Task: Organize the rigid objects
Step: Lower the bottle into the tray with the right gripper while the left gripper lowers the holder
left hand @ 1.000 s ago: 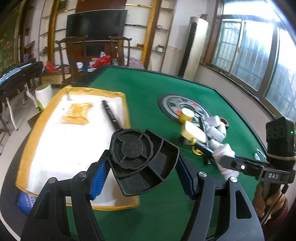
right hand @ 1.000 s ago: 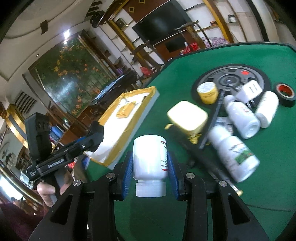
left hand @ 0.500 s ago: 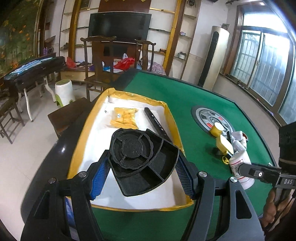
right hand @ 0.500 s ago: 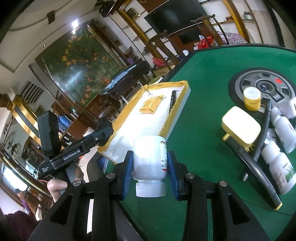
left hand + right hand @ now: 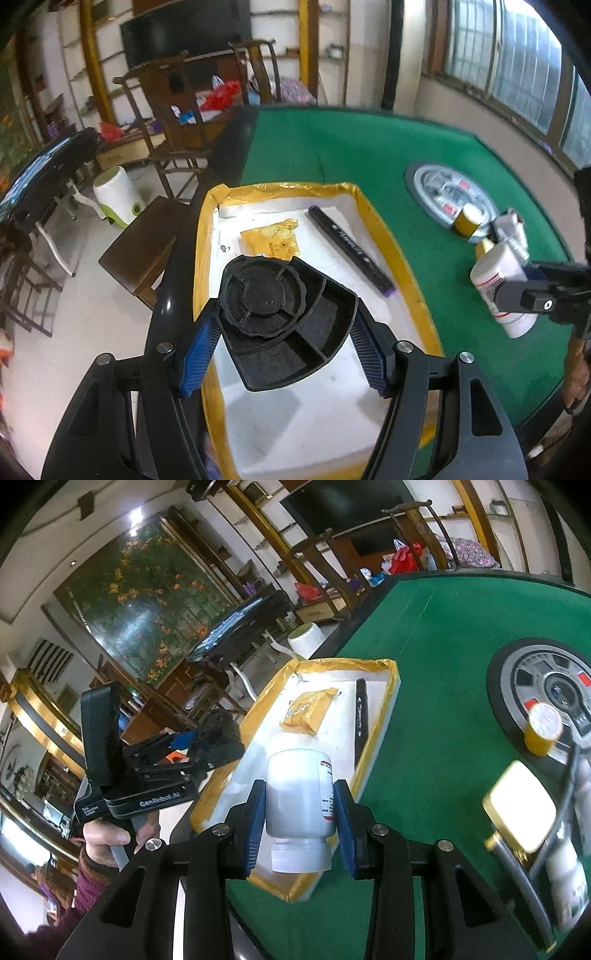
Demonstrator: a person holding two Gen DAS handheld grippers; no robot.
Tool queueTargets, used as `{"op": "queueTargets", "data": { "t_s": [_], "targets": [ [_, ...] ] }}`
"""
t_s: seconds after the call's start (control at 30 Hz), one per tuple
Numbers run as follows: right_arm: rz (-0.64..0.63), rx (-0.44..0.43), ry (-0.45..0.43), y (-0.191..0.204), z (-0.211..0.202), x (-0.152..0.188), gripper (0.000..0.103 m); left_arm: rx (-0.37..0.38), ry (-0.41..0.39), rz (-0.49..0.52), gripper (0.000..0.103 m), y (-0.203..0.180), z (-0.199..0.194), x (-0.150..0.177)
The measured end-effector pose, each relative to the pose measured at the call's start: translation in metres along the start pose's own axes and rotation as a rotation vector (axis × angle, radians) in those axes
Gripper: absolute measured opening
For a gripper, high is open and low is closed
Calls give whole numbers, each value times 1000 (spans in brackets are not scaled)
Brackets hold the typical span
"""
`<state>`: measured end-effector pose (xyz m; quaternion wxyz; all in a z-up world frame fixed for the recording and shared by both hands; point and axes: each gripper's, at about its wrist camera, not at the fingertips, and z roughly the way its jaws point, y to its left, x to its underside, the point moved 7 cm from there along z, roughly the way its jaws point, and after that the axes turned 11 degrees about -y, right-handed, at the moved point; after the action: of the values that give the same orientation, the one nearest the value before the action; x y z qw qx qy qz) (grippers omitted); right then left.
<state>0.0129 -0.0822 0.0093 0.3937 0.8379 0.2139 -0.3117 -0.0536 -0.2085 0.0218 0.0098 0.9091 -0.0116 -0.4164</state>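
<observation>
My left gripper (image 5: 284,341) is shut on a black plastic divided part (image 5: 282,321) and holds it above the near half of the white tray with a yellow rim (image 5: 373,218). My right gripper (image 5: 298,823) is shut on a white pill bottle (image 5: 299,794), cap toward me, above the tray's near corner (image 5: 291,893). The bottle also shows in the left wrist view (image 5: 498,284). In the tray lie a yellow packet (image 5: 271,242) and a black marker (image 5: 351,251).
On the green table (image 5: 351,147) sits a round grey disc (image 5: 554,690) with a yellow-bodied jar (image 5: 541,729), a pale yellow box (image 5: 519,806), a black rod and more white bottles (image 5: 565,878) at the right. Chairs and a small wooden table stand beyond the table's left edge.
Both grippers have moved left from the pile of objects to over the tray, each still holding its object. The tray now lies right beneath them.
</observation>
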Motion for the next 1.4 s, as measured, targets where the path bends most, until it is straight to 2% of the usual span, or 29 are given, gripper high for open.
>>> {"op": "queueTargets", "data": {
  "t_s": [0.23, 0.5, 0.57, 0.87, 1.2, 1.4],
  "targets": [
    [32, 57, 30, -6, 44, -18, 32, 6, 79, 25, 67, 14, 48, -2],
    [88, 89, 66, -14, 87, -24, 32, 1, 110, 29, 67, 26, 70, -5],
    [99, 103, 73, -17, 97, -25, 32, 26, 119, 11, 67, 27, 74, -6],
    [133, 145, 89, -32, 123, -30, 32, 51, 119, 16, 67, 26, 84, -12],
    [118, 144, 94, -31, 126, -26, 32, 82, 128, -5, 68, 21, 75, -3],
    [83, 146, 96, -27, 127, -26, 32, 64, 162, -4, 68, 16, 66, 14]
  ]
}}
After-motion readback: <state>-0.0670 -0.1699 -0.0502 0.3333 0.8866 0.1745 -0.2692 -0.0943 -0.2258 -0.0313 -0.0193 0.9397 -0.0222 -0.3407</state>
